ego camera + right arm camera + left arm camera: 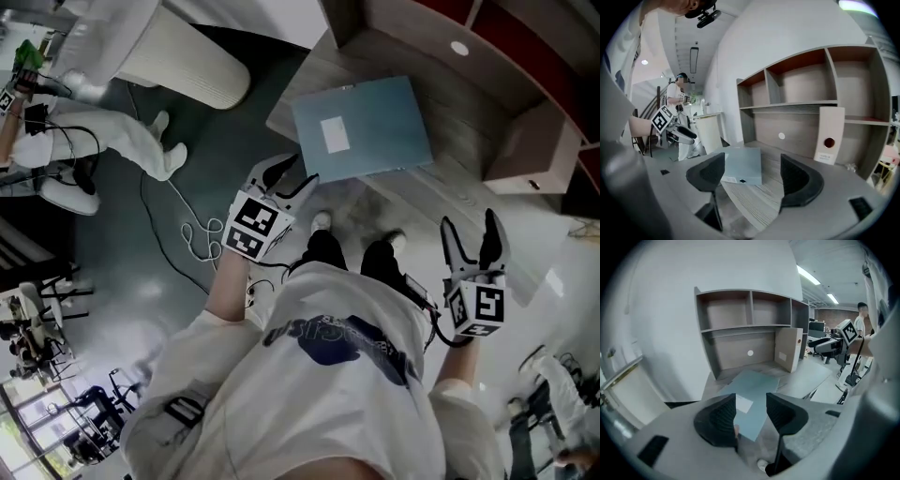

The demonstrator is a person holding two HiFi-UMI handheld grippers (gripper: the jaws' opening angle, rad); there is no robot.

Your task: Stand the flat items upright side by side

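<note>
Left gripper (281, 183) holds its jaws wide apart with nothing pinched. Its own view shows the blue folder (361, 127) through the gap, but that lies farther off and the pads are clear of it. Right gripper (471, 230) is just as wide, and only desk shows between its jaws.

That folder lies flat on the wood-grain desk (450, 103), its white label (335, 134) facing up. It is toward the desk's left part, with a corner close to the front edge. From the head view the left gripper sits just off the folder's near-left corner, while the right gripper is well apart from it, out to the right.

At the desk's right end a beige box file (539, 155) stands upright (a round hole shows in its spine), well apart from the folder. Behind both rises the shelf unit (745, 315), and a small white disc (750, 353) marks its back panel.

Nearer in, the wearer's shoes (322, 221) stand by the desk's front edge. A pale cable (192, 234) loops over the dark floor to the left, and another person (860, 319) stands farther back in the room.
</note>
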